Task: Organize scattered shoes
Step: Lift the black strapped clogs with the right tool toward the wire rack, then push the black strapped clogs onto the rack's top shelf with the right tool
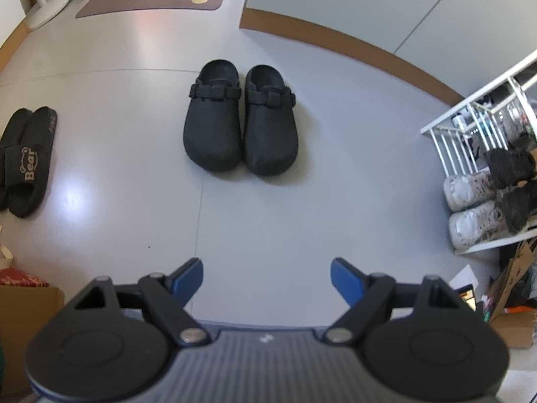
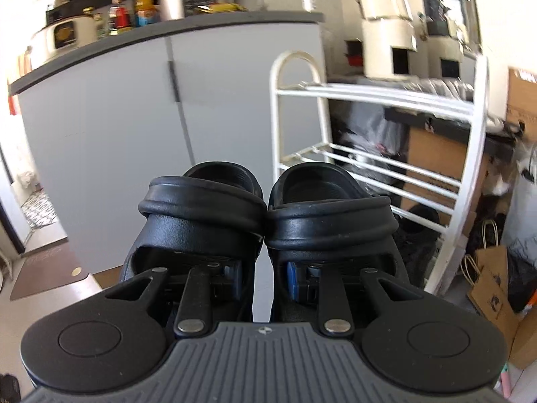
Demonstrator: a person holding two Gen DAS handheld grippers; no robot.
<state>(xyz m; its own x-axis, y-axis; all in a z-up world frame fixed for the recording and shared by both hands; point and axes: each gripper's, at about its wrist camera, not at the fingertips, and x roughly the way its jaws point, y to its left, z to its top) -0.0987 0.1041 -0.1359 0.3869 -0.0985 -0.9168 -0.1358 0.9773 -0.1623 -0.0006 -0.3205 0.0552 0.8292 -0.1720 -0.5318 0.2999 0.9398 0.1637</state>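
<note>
Right tool (image 2: 265,275): jaws drawn close, one inside each shoe of a pair of black strapped sandals (image 2: 265,215), pinching their two inner walls together. The pair hangs in the air just ahead of the tool, heel straps nearest.
Risk, carried pair: the grip holds only thin inner walls; a tilt or bump against the white shoe rack (image 2: 386,168) could slip one sandal free.
Risk, placing: the rack's shelves are thin bars, so a shoe set down crooked could tip off.
Left tool (image 1: 266,277): jaws spread wide, holding nothing, pointing down at the floor (image 1: 302,221).
Black clogs (image 1: 240,119): side by side on the floor, well beyond the left tool, toes toward it.
Black slides (image 1: 27,161): left of the clogs, apart.
Rack from left view: right of the clogs, its bottom shelf carrying white sneakers (image 1: 473,201).
</note>
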